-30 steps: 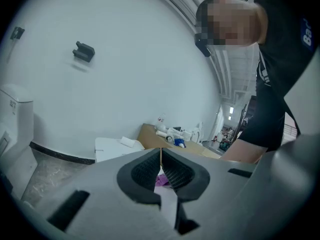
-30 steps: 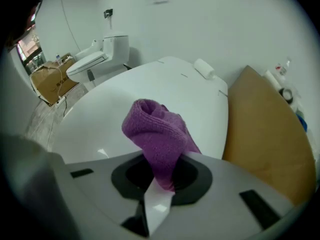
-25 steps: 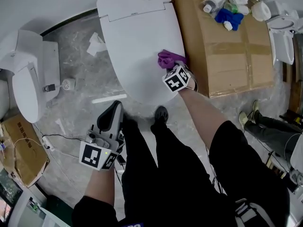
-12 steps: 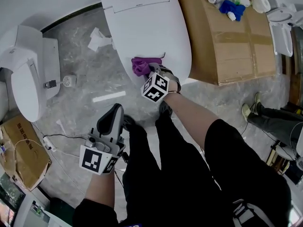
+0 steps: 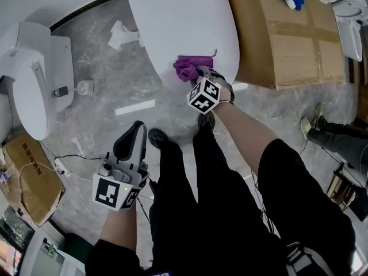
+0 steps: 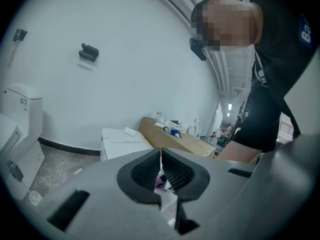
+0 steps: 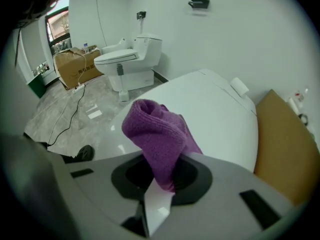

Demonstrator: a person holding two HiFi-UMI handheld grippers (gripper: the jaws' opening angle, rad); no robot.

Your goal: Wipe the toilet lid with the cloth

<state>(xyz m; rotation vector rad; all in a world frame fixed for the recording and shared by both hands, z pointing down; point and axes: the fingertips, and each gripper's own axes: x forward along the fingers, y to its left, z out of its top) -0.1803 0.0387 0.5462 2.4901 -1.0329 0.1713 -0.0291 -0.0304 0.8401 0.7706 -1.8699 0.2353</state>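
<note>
While over lid (image 5: 190, 22), cloth (image 7: 157, 134) in claw (image 7: 160, 178)

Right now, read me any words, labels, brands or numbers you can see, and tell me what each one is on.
Nothing reads clearly.
Cardboard box: dark print, too small to read.
Other toilet's tank label: too small to read.
Sleeve lettering: cut off at the picture's edge.

Person: black top, sleeve (image 5: 287, 174) ends above elbow; black trousers (image 5: 190, 211); black shoes (image 5: 157, 138). L tongs (image 5: 137, 126): grey shell, black ribbed pads, b/w square-marker cube (image 5: 115, 192). R tongs (image 5: 199, 72): same grey shell, b/w cube.
</note>
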